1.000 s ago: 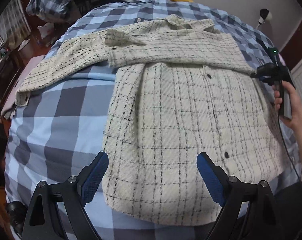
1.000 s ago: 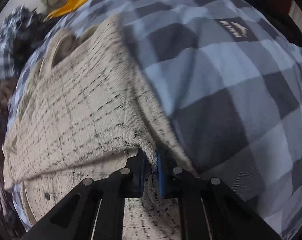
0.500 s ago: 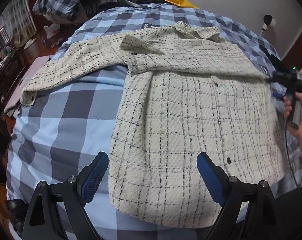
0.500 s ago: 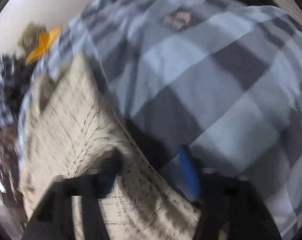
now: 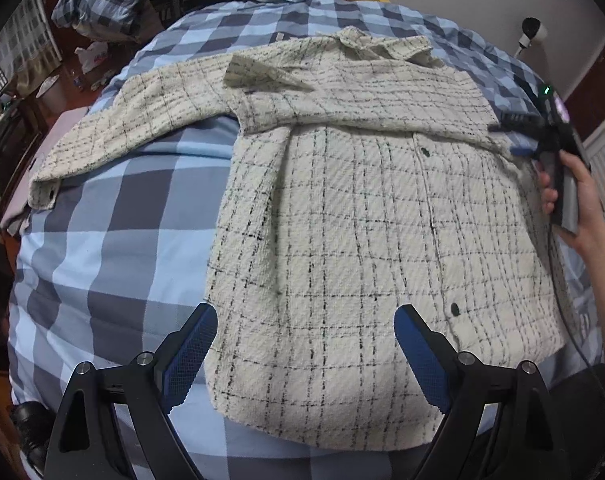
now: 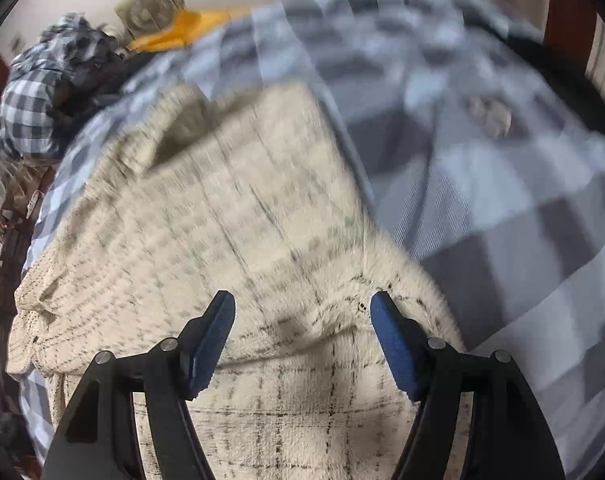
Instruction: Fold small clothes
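Right claw (image 6: 302,336) is opening, its blue pads spread apart above the cream checked jacket (image 5: 362,216) with nothing pinched between them; the cloth lies slack under the gap, at the folded edge near the lower middle of the right wrist view. That view is blurred, so finer detail of the fold there cannot be read. Left claw (image 5: 306,356) stands wide and empty, low in the left wrist view, its pads on either side of the jacket's hem without touching it.

Spread over the blue checked bed (image 5: 114,216), the jacket fills the centre and right of the left wrist frame. One sleeve (image 5: 342,92) lies folded across the chest in the upper middle, its cuff ending near the top centre. The other sleeve (image 5: 114,128) runs out flat toward the left edge, the cuff resting on the bedding at mid-left. A hand (image 5: 574,192) carries the right tool at the right edge of that frame, beside the jacket's shoulder.

Judging by this, the first sleeve fold looks finished and is just being let go. The next move probably calls for taking the outstretched sleeve near its cuff and carrying it inward across the body, then doubling the hem up toward the collar (image 5: 382,44). The loose, thick weave may sag or slide, so a firm pinch close to the cuff would help.
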Demonstrator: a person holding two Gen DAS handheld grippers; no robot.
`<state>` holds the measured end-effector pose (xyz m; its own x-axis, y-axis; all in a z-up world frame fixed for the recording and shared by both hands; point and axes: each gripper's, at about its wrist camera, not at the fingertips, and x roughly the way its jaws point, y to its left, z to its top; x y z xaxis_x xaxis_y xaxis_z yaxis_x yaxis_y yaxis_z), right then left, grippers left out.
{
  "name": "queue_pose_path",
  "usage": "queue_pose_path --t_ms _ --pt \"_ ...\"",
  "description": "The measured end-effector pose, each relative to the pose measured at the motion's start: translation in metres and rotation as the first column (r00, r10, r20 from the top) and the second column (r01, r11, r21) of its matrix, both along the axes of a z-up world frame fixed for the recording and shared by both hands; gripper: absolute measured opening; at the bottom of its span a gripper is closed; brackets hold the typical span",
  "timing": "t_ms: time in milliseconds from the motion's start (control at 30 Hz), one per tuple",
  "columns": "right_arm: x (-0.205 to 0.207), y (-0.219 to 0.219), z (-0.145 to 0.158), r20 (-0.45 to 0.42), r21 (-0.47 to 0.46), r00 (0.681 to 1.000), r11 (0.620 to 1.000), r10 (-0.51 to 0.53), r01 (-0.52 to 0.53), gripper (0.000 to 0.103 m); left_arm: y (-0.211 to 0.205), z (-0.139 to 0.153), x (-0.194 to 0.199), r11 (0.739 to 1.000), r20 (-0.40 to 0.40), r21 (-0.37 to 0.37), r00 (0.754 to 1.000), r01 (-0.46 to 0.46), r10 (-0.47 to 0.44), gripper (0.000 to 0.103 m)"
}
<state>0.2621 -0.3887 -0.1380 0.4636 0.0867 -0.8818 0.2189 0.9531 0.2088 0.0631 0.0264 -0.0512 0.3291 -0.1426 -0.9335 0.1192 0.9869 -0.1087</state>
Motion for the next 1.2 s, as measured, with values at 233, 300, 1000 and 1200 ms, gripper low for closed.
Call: queue_pose_path --t_ms 233,300,1000,1200 --pt "-0.028 -0.077 -0.034 -0.096 0.193 0.982 0.964 -0.164 0.180 0.066 -0.008 0.001 0.001 0.999 0.010 0.026 1.000 0.023 -0.023 0.091" --pt "-0.045 -0.093 -0.029 -0.134 0.358 0.982 0.917 -0.136 0.176 0.066 -0.010 0.004 -0.002 0.999 0.025 0.033 0.999 0.029 -0.030 0.091" --pt "-0.247 -0.155 -0.066 -0.552 0.390 0.808 0.920 0.206 0.032 0.006 0.012 0.004 -0.010 0.989 0.076 0.144 0.997 -0.028 0.017 0.091" --pt "-0.267 -0.156 -0.030 -0.453 0.397 0.860 0.917 0.234 -0.039 0.004 0.026 0.003 -0.009 0.991 0.062 0.113 0.996 -0.073 0.067 0.091"
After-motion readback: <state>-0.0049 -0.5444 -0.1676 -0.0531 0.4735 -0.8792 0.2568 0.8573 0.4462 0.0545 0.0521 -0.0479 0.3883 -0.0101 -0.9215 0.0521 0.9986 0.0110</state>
